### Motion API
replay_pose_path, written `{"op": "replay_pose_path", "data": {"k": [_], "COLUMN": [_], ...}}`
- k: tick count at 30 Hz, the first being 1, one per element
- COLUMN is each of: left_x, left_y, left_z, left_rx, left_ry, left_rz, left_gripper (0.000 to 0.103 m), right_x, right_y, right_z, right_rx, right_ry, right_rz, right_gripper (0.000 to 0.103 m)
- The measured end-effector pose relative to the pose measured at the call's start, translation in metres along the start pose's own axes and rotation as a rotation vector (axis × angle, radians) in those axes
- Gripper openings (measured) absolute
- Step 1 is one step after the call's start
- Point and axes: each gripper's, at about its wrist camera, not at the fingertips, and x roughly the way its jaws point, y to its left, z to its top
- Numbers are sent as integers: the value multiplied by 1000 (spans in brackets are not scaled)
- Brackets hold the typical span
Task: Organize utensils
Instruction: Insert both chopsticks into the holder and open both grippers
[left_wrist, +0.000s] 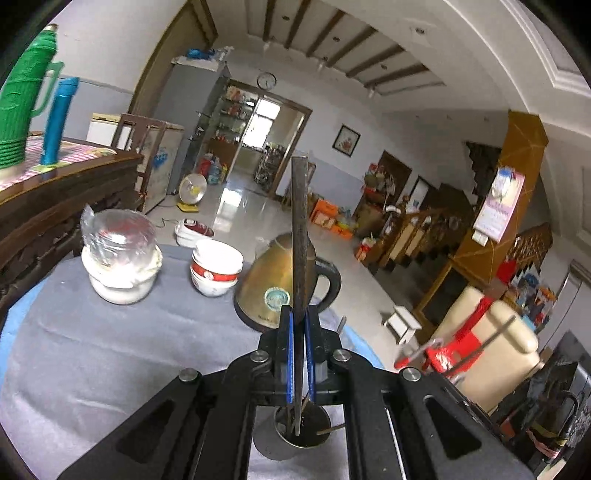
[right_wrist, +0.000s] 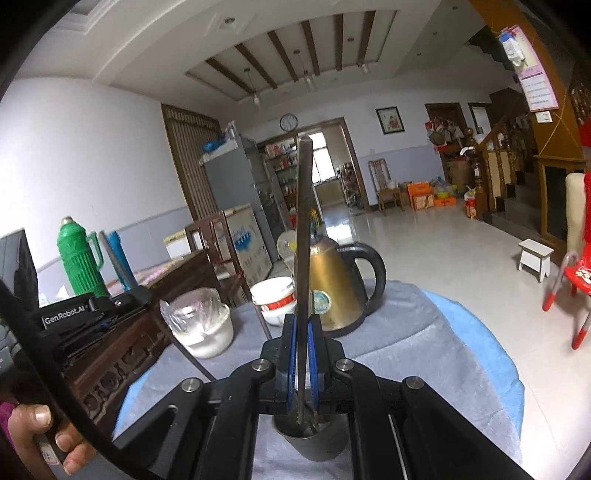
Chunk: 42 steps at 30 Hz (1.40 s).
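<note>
Chopsticks stand upright at centre frame, one pinched in your left gripper (left_wrist: 300, 328), one in your right gripper (right_wrist: 303, 332), each above the metal holder (right_wrist: 312, 439) at bottom centre; neither is dropped in yet.

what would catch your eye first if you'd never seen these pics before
Front and centre in each wrist view, a gripper, left and right, is shut on a thin dark chopstick that stands upright, its lower end over a metal holder cup on the grey-clothed table. Just behind stands a brass-coloured kettle with a black handle, with stacked white bowls to its left.
</note>
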Motion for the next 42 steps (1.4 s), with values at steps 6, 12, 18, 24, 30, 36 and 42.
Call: {"op": "replay_pose_path", "data": {"k": [6,12,18,24,30,36,42], "left_x": [38,59,73,83,88,92,96], "left_y": [-9,-12,-14,-16,-18,-18,-17], "left_z": [-19,-35,-43,-49,-54,-58,-61], "left_rx": [54,110,131,147,159,158,162], "left_ry": [96,165,217,261,285,310,328], "left_rz": [19,68,108,127,135,136,139], "left_gripper": [6,6,6,6,6,6,6], "right_x": [36,58,72,82,91,99,102], "right_y": [-5,-12,-16,-18,-21,-23,-23], "right_z": [-12,-25,-30,-35,-40,-45,-44], "right_rx": [-25,-40,-48,-60,-59,-55,-57], "right_ry": [102,172,217,254,285,311,318], "right_rz": [-7,-16,-24,-28,-29,-27,-22], "right_gripper": [6,6,6,6,6,6,6]}}
